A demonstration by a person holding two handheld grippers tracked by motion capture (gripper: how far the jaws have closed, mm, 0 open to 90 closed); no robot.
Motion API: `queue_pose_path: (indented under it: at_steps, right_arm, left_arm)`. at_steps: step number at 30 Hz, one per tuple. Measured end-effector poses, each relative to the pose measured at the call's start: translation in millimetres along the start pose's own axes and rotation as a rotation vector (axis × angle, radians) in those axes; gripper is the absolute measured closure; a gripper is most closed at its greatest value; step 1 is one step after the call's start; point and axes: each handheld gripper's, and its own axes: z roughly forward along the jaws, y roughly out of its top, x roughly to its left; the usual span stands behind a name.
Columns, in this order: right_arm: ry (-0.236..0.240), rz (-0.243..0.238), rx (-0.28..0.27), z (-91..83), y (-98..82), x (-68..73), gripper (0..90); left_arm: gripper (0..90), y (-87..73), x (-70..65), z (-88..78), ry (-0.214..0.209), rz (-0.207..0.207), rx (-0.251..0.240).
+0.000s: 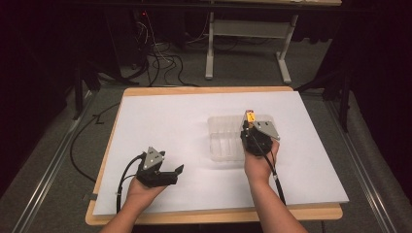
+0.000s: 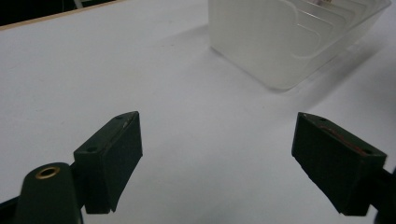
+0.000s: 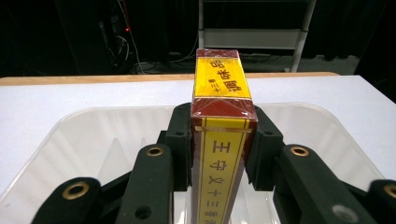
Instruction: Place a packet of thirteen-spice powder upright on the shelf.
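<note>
Over the clear tray (image 1: 228, 138) at the desk's right, the right gripper (image 3: 223, 140) clamps a light, stiff, glossy box (image 3: 220, 121) by its flat sides, while the left gripper (image 2: 217, 158) fingers (image 2: 112, 158) gape empty.

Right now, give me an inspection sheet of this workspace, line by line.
Surface: white sheet covering a wooden table; bare apart from the items below.
Job's things: red and yellow box held above the clear plastic container, which stands right of centre.
Clutter: nothing seen.
Grippers: right gripper shut on the box over the container; left gripper open, nothing between the jaws, low near the sheet's front left.
Cables: a black cable trails from each gripper toward the person; loose black cables lie on the floor beyond the table.
Surroundings: grey floor, a light metal frame behind the table, dark background.
</note>
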Motion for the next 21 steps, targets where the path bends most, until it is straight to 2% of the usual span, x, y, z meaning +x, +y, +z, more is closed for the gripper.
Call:
queue_pose_path:
  at_steps: [8,21]
  right_arm:
    - [-0.007,-0.018,0.011,7.1,-5.9,2.5,67.9]
    - [0.027,-0.036,0.040,14.1,-20.0,-1.9,67.0]
  left_arm:
    - [16.8,-0.7,0.9,-0.4,0.000,0.003,0.003]
    - [16.8,-0.6,-0.6,0.6,-0.005,0.000,0.001]
